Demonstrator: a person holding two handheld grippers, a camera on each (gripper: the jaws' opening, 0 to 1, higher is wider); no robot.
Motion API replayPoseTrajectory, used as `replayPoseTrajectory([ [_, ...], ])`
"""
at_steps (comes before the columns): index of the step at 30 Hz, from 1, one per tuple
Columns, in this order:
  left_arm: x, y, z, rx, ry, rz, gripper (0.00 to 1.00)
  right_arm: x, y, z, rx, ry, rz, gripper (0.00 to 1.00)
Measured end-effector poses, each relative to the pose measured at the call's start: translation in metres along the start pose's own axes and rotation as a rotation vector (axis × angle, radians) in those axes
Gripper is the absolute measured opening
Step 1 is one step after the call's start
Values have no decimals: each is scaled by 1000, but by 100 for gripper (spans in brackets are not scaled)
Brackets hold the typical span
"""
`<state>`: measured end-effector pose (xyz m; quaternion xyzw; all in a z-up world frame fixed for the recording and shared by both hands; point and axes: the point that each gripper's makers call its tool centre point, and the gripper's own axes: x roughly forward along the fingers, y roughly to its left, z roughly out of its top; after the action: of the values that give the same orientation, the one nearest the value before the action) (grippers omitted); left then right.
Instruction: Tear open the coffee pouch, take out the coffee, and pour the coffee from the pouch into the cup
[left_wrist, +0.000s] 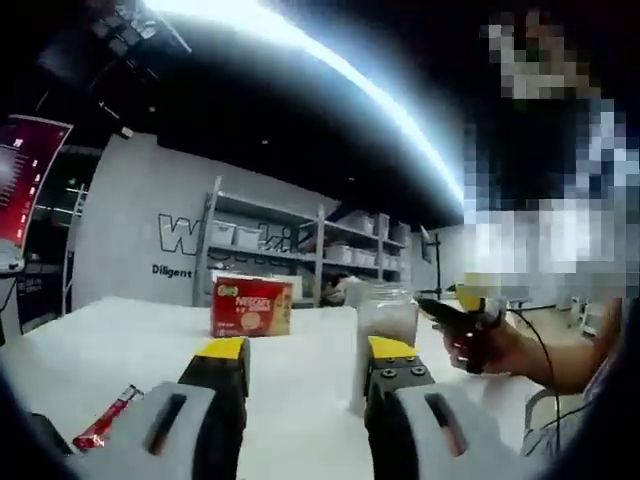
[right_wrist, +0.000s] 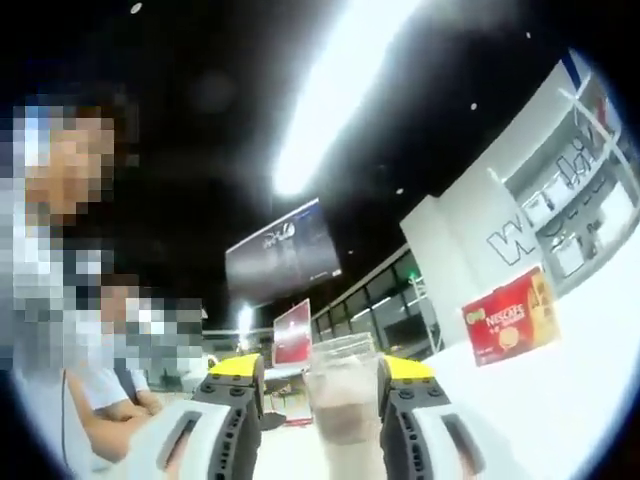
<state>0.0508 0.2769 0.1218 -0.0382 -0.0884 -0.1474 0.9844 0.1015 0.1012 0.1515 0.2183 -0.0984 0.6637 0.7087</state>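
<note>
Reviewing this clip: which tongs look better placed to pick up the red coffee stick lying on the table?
Left, probably. The left tongs stand open and empty over the table, with the red coffee stick lying close beside them. The right tongs have the clear cup between their jaws, so they appear occupied.

We are counting one red Nescafé box (left_wrist: 251, 306) standing on the one white table (left_wrist: 120, 345), and we are seeing that same single box (right_wrist: 510, 328) again in the right gripper view. We are counting one clear plastic cup (left_wrist: 385, 318), showing between the jaws in the right gripper view too (right_wrist: 344, 405). We are finding one red coffee stick pouch (left_wrist: 105, 420) lying on the table. We are counting two grippers: the left gripper (left_wrist: 305, 375) and the right gripper (right_wrist: 320, 385), each showing two yellow-tipped jaws. We are also making out one shelving unit (left_wrist: 300, 250) with several storage bins, too small for counting.
</note>
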Motion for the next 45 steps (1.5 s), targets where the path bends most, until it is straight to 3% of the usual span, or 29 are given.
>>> replayPoseTrajectory([
  [5, 6, -9, -9, -26, 31, -11, 48, -1, -2, -1, 1, 2, -7, 48],
  [11, 14, -9, -22, 25, 67, -10, 65, 0, -4, -7, 5, 29, -9, 49],
  [23, 16, -18, -32, 9, 74, -59, 64, 5, -9, -20, -26, 85, -8, 53],
  [29, 15, -27, -38, 15, 94, -86, 65, 10, -17, -33, -27, 151, -5, 59],
  [39, 12, -35, -41, -7, 96, -122, 64, 36, -23, -50, -93, 264, 38, 71],
  [45, 10, -41, -40, -26, 91, -137, 64, 41, -23, -56, -116, 286, 37, 71],
])
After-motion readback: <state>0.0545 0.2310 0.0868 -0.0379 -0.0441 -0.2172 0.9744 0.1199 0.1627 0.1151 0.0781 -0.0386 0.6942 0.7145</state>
